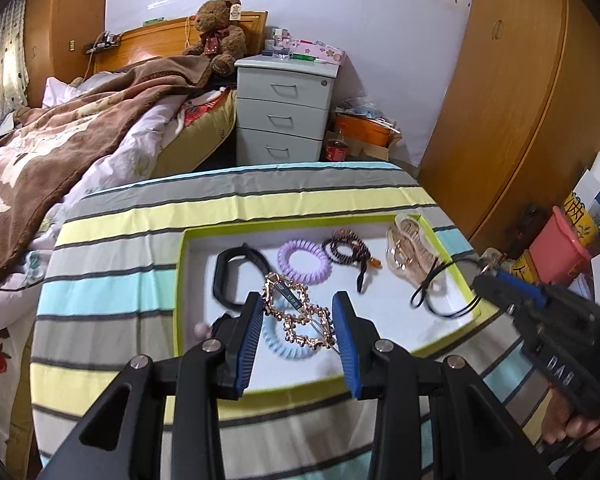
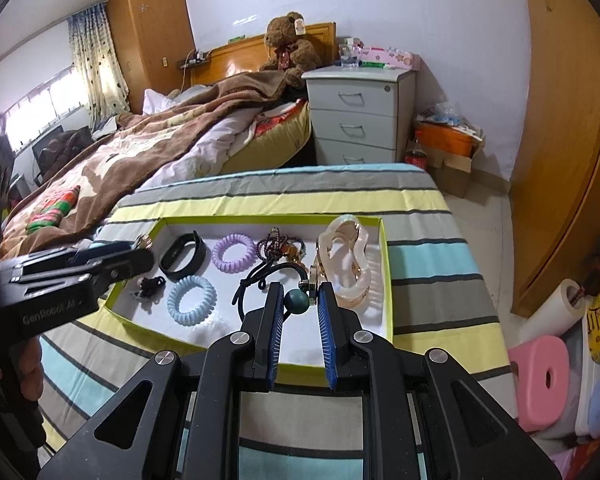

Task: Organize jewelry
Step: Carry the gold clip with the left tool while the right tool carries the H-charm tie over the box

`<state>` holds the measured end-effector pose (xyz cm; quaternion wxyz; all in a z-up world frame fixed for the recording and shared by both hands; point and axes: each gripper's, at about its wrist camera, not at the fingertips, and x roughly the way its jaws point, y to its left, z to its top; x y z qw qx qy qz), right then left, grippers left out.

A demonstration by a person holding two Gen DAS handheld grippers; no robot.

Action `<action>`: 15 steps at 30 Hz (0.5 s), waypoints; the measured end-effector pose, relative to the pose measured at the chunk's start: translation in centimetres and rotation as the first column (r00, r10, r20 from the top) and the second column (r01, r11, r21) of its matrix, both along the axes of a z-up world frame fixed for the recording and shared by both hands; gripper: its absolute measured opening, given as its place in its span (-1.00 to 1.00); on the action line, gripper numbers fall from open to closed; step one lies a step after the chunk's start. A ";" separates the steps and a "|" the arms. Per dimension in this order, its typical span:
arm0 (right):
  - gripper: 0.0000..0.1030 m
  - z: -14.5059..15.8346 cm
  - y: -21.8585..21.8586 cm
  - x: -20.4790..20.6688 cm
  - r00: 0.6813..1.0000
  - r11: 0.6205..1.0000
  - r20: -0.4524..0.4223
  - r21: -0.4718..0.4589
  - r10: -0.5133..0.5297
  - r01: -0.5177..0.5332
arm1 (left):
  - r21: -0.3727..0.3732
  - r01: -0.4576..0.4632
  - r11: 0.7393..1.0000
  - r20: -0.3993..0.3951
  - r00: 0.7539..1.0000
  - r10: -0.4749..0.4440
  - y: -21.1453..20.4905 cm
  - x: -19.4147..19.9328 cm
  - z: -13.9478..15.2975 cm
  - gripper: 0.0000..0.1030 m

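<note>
A white tray with a lime-green rim (image 1: 181, 280) (image 2: 387, 280) lies on the striped cloth. My left gripper (image 1: 297, 297) is shut on a rose-gold flower hair clip (image 1: 296, 320), held above the tray over a blue coil hair tie (image 1: 274, 342) (image 2: 192, 299). My right gripper (image 2: 300, 292) is shut on a black cord hair tie with a green ball (image 2: 296, 302); its loop (image 1: 440, 292) hangs over the tray's right side. In the tray lie a black wristband (image 1: 228, 276) (image 2: 182, 258), a purple coil tie (image 1: 303, 258) (image 2: 234, 253), a dark beaded bracelet (image 1: 350, 250) and a translucent claw clip (image 1: 410, 252) (image 2: 346, 264).
The striped cloth (image 1: 112, 292) covers a small table beside a bed with a brown blanket (image 1: 60, 152). A grey drawer unit (image 1: 282, 112) stands behind. A wooden wardrobe (image 1: 512, 100) is at the right, with pink stools (image 2: 540, 384) and clutter on the floor. A small black hair tie (image 2: 150, 285) lies at the tray's left.
</note>
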<state>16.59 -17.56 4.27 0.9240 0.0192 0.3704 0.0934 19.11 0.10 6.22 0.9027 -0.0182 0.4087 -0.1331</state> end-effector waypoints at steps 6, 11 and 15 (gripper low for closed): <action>-0.65 -1.2 0.0 0.9 0.999 1.000 -0.035 -0.008 -0.004 0.004 | -0.015 0.026 1.000 -0.024 0.999 -0.027 -1.4 2.1 -0.9 -0.27; -0.65 -2.5 0.2 1.4 0.998 1.000 -0.068 -0.018 0.004 -0.005 | -0.031 0.048 0.998 -0.047 0.998 -0.050 -2.4 3.6 -1.8 -0.27; -0.65 -3.3 0.2 1.8 0.996 1.000 -0.091 -0.023 0.003 -0.005 | -0.033 0.064 0.997 -0.068 0.995 -0.066 -3.2 4.5 -2.7 -0.27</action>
